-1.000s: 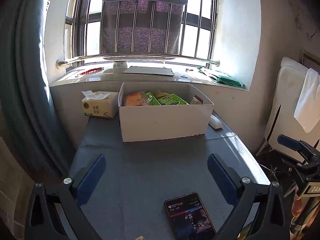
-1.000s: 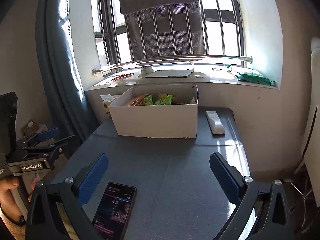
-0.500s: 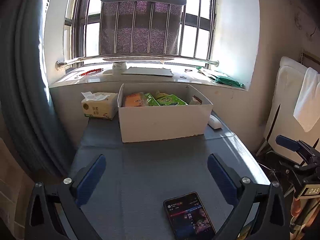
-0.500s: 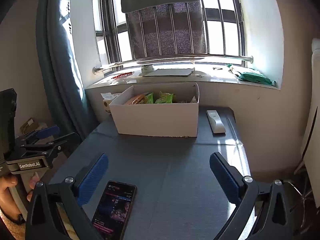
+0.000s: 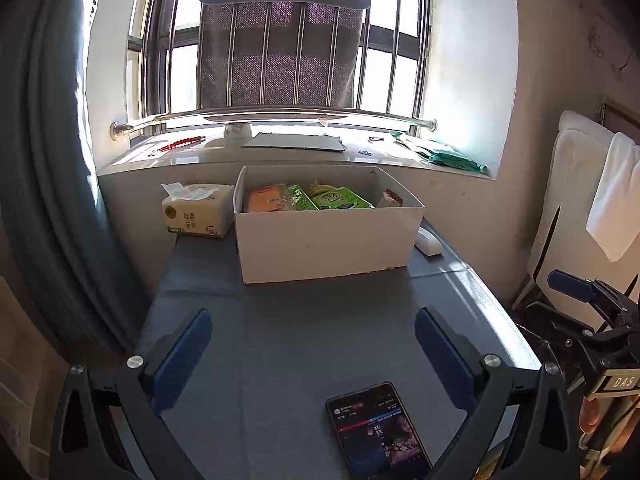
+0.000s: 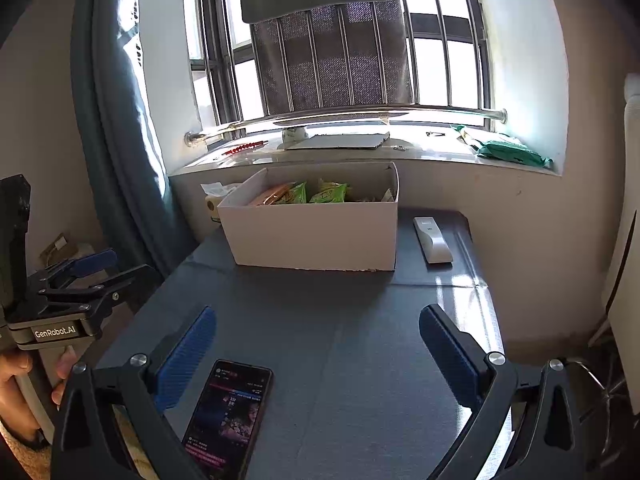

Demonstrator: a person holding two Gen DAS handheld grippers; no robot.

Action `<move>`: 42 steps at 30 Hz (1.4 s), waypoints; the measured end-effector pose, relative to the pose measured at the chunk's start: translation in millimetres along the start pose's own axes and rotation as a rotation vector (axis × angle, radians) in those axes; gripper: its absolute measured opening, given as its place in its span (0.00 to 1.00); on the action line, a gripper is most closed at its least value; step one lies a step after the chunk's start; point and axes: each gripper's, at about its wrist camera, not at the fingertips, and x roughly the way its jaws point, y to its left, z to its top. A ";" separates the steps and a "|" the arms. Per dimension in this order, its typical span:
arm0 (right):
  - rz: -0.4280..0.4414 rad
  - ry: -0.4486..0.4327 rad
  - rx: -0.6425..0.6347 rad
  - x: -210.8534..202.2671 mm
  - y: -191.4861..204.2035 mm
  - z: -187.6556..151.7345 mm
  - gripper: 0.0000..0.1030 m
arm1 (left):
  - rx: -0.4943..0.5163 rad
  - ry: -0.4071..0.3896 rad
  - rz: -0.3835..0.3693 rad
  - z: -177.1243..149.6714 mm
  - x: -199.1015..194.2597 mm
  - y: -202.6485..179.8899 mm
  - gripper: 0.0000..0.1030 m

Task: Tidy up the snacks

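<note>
Both tools are spread wide with nothing in them, left tool and right tool hanging back over the counter. Snacks already sit in the white box at 12 o'clock, probably tidied up, and the phone lies near the front edge.
</note>
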 end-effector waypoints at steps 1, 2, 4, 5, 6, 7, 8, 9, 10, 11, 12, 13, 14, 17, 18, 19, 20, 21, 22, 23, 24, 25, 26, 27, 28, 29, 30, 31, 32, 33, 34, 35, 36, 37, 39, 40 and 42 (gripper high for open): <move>-0.002 0.000 0.000 0.0 0.0 0.1 1.00 | -0.001 0.000 -0.001 0.0 -0.1 0.3 1.00; -0.001 0.002 0.000 0.4 0.4 0.0 1.00 | -0.001 0.000 0.000 -0.1 -0.2 0.3 1.00; -0.002 0.003 -0.001 0.8 0.6 -0.3 1.00 | 0.001 0.000 0.001 -0.2 -0.4 0.3 1.00; -0.002 0.003 -0.002 1.0 0.9 -0.2 1.00 | 0.000 0.000 0.002 -0.2 -0.3 0.4 1.00; -0.001 0.004 -0.002 0.8 1.1 -0.5 1.00 | 0.001 0.001 0.004 -0.3 -0.4 0.2 1.00; -0.001 0.003 -0.002 0.9 1.4 -0.4 1.00 | 0.002 0.000 0.003 -0.3 -0.3 0.5 1.00; -0.002 0.004 -0.003 0.9 1.5 -0.2 1.00 | 0.000 0.000 0.004 -0.3 -0.3 0.9 1.00; -0.002 0.004 -0.005 0.9 2.0 0.0 1.00 | -0.002 0.001 0.003 -0.4 -0.3 1.2 1.00; -0.002 0.003 -0.005 0.9 2.1 0.1 1.00 | -0.001 0.003 0.000 -0.4 0.0 1.2 1.00; -0.002 0.004 -0.006 0.9 2.2 0.2 1.00 | 0.001 0.003 0.003 -0.4 0.1 1.1 1.00; -0.003 0.005 -0.007 1.1 2.4 0.4 1.00 | 0.003 0.003 0.006 -0.4 0.1 0.8 1.00; -0.003 0.005 -0.009 1.0 2.5 0.7 1.00 | 0.004 0.003 0.005 -0.3 0.1 0.8 1.00; -0.003 0.004 -0.010 0.9 2.7 0.8 1.00 | 0.004 0.004 0.004 -0.2 0.4 0.8 1.00; -0.004 0.004 -0.011 0.9 3.4 1.2 1.00 | 0.004 0.005 0.005 0.1 0.8 1.5 1.00; -0.004 0.005 -0.012 1.3 3.8 1.2 1.00 | 0.003 0.005 0.006 0.3 0.7 1.5 1.00; -0.005 0.006 -0.013 1.6 4.1 1.4 1.00 | 0.004 0.006 0.006 0.6 0.9 1.6 1.00; -0.006 0.004 -0.013 1.5 4.3 1.4 1.00 | 0.005 0.006 0.005 0.8 0.9 1.6 1.00; -0.004 0.004 -0.012 1.3 4.2 1.4 1.00 | 0.005 0.005 0.006 0.8 0.7 1.8 1.00; -0.004 0.004 -0.012 1.2 4.1 1.6 1.00 | 0.006 0.005 0.006 1.0 0.6 1.5 1.00; -0.006 0.003 -0.013 1.3 4.1 1.7 1.00 | 0.006 0.006 0.006 1.0 0.8 1.5 1.00; -0.006 0.004 -0.013 1.0 3.9 1.5 1.00 | 0.005 0.007 0.005 1.0 0.6 2.0 1.00; -0.005 0.003 -0.012 0.9 4.0 1.5 1.00 | 0.005 0.006 0.004 0.9 0.4 2.2 1.00; -0.004 0.004 -0.012 0.8 4.0 1.4 1.00 | 0.006 0.006 0.003 0.9 0.5 2.1 1.00; -0.005 0.004 -0.013 0.6 4.0 1.4 1.00 | 0.008 0.007 0.005 0.9 0.5 2.1 1.00; -0.007 0.004 -0.014 0.7 3.9 1.5 1.00 | 0.008 0.007 0.006 0.7 0.3 2.0 1.00; -0.006 0.004 -0.014 0.7 3.9 1.4 1.00 | 0.009 0.008 0.004 0.8 0.5 2.0 1.00; -0.005 0.005 -0.013 0.9 3.6 1.3 1.00 | 0.010 0.009 0.004 0.7 0.7 1.8 1.00; -0.006 0.006 -0.012 1.0 3.4 1.3 1.00 | 0.010 0.009 0.006 0.9 1.1 1.8 1.00; -0.005 0.005 -0.012 0.9 3.6 1.2 1.00 | 0.011 0.009 0.006 0.9 1.2 1.6 1.00; -0.005 0.007 -0.013 1.0 3.6 1.1 1.00 | 0.011 0.010 0.005 0.9 1.2 1.6 1.00; -0.006 0.007 -0.013 1.0 3.6 1.0 1.00 | 0.010 0.010 0.004 0.8 1.2 1.9 1.00; -0.006 0.006 -0.014 1.0 3.7 0.8 1.00 | 0.010 0.011 0.001 0.9 1.6 2.0 1.00; -0.005 0.007 -0.015 1.1 3.7 1.0 1.00 | 0.011 0.013 0.000 0.8 2.0 1.8 1.00; -0.007 0.007 -0.015 1.1 3.6 0.9 1.00 | 0.011 0.013 0.000 1.1 2.3 1.6 1.00; -0.006 0.007 -0.013 1.4 3.6 1.1 1.00 | 0.015 0.013 -0.001 0.8 2.4 1.1 1.00; -0.007 0.008 -0.013 1.5 3.4 1.1 1.00 | 0.015 0.012 0.002 0.8 2.3 0.9 1.00; -0.007 0.006 -0.014 0.8 3.3 0.7 1.00 | 0.014 0.006 0.000 0.5 1.3 1.3 1.00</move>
